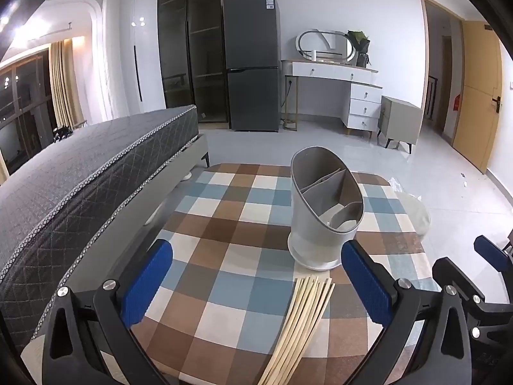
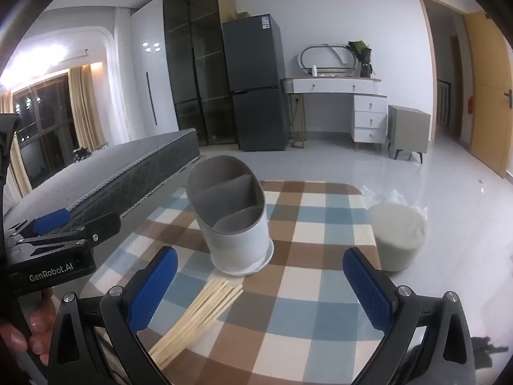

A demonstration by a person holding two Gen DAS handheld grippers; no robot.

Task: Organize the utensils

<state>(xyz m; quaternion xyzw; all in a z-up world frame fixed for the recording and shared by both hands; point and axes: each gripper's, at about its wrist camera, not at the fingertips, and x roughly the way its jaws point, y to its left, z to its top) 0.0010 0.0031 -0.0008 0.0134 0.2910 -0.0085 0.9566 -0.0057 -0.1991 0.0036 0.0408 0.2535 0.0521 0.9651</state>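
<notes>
A grey utensil holder (image 1: 325,211) with inner dividers stands upright on the checked tablecloth (image 1: 231,256); it also shows in the right wrist view (image 2: 232,215). A bundle of pale wooden chopsticks (image 1: 301,324) lies flat on the cloth just in front of the holder, also seen in the right wrist view (image 2: 198,314). My left gripper (image 1: 256,285) is open and empty, above the near side of the table, with the chopsticks between its fingers. My right gripper (image 2: 259,288) is open and empty, to the right of the chopsticks. The left gripper's body (image 2: 54,243) shows at the left of the right wrist view.
A bed with a dark mattress (image 1: 80,173) runs along the table's left side. A round pale stool (image 2: 397,237) stands on the floor at the table's right. A fridge (image 1: 253,64), a dressing table (image 1: 340,89) and a small cabinet (image 1: 399,122) stand by the far wall.
</notes>
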